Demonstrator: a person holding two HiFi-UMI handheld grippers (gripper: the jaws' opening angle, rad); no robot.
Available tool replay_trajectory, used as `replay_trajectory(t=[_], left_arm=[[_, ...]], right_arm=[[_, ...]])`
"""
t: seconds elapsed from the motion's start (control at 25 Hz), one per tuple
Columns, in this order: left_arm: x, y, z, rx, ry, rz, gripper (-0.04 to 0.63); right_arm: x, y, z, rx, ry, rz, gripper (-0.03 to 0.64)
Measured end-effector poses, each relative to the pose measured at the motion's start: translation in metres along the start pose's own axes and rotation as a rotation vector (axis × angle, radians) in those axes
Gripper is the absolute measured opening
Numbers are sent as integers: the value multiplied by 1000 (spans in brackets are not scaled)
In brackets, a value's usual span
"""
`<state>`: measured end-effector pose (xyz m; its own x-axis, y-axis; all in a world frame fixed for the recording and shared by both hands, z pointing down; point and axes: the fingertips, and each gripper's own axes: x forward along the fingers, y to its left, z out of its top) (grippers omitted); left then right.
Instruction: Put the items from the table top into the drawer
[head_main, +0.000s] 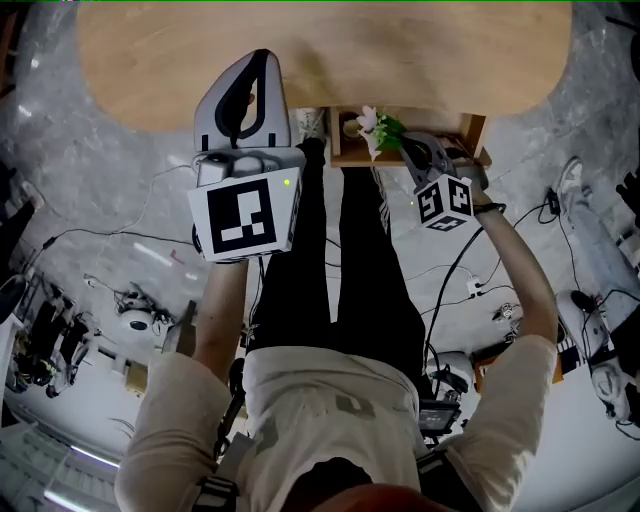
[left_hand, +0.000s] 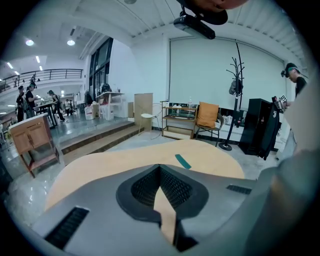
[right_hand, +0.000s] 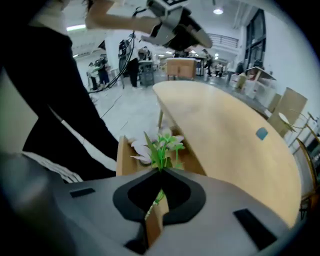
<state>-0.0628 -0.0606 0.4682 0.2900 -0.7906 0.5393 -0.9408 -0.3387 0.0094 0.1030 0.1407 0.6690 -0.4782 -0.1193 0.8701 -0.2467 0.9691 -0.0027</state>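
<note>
**Flower sprig at the open drawer, clamped in the right gripper**

Item: an artificial flower sprig (right_hand: 161, 147) of plastic look, with thin green stems, narrow green leaves and pale, rounded petals. Its long axis runs in line with the right gripper (right_hand: 160, 174). The stem end is pinched between the jaws and the blossoms point forward and downward, away from the gripper.

Location: the sprig's head sits over the open drawer (right_hand: 123, 159). Whether it touches the drawer floor cannot be told. In the head view the blossoms (head_main: 378, 127) lie toward the drawer's left part.

Drawer (head_main: 473, 131): a shallow box of light, flat wooden boards, pulled out from under the tabletop's near edge.

Tabletop (head_main: 420, 50): smooth, pale wood with a rounded outline. One small teal patch (left_hand: 183, 161) lies flat on it.

Right gripper (head_main: 402, 141): grey moulded shell, jaws clenched on the sprig's stem.

Left gripper (left_hand: 160, 168): same grey shell with dark ribbed pads, held above the tabletop. Its jaws are closed tip to tip with nothing between them.
</note>
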Motion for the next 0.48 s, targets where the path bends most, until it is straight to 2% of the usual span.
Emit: replay_trajectory(t=[0.12, 0.24, 0.48], left_arm=[[3, -6, -1, 6, 6, -13, 6], [4, -12, 1, 13, 6, -30, 6], [6, -17, 2, 20, 10, -41, 6]], right_arm=[[26, 18, -33, -72, 95, 73, 14], [40, 20, -54, -103, 157, 98, 14], [48, 5, -59, -92, 173, 52, 14]])
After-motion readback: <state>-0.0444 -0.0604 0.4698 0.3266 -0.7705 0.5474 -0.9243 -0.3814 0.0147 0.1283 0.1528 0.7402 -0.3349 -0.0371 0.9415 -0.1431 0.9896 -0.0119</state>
